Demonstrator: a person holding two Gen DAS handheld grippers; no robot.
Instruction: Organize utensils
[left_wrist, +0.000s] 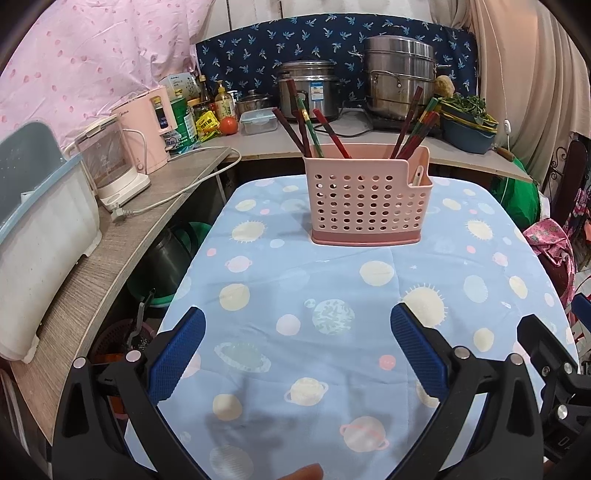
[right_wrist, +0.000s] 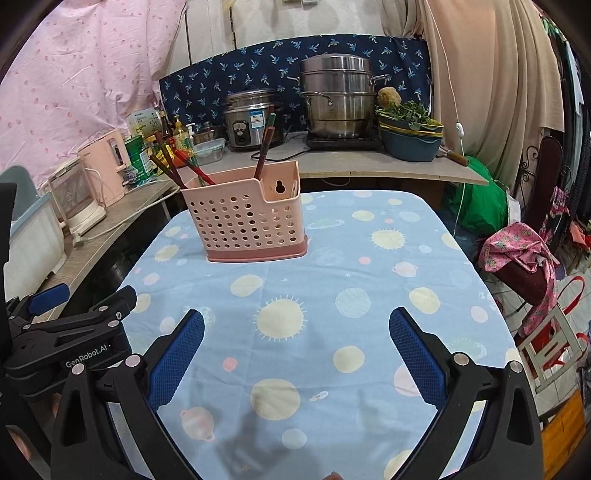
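The pink perforated plastic utensil holder (left_wrist: 367, 199) stands upright on the light blue planet-print tablecloth (left_wrist: 332, 295), toward the table's far edge and set apart from both grippers. Dark red and green chopsticks (left_wrist: 306, 125) lean out of its main compartment to the left and right, and a pale utensil handle (left_wrist: 418, 174) sits in the small side pocket at its right end.

The left gripper (left_wrist: 297, 354) hangs over the near part of the cloth with its blue-padded jaws spread wide, nothing between them and nothing touched. The right gripper (right_wrist: 295, 356) is just beside it, jaws likewise fully apart and empty above bare cloth.

The stretch of cloth between the grippers and the holder is open. To the left, a grey wood-grain side shelf (left_wrist: 122, 236) runs close along the table edge, carrying a white dish rack (left_wrist: 40, 236) and a clear electric kettle (left_wrist: 107, 162). Beyond the far edge, a counter holds a steel stacked steamer pot (left_wrist: 400, 81).
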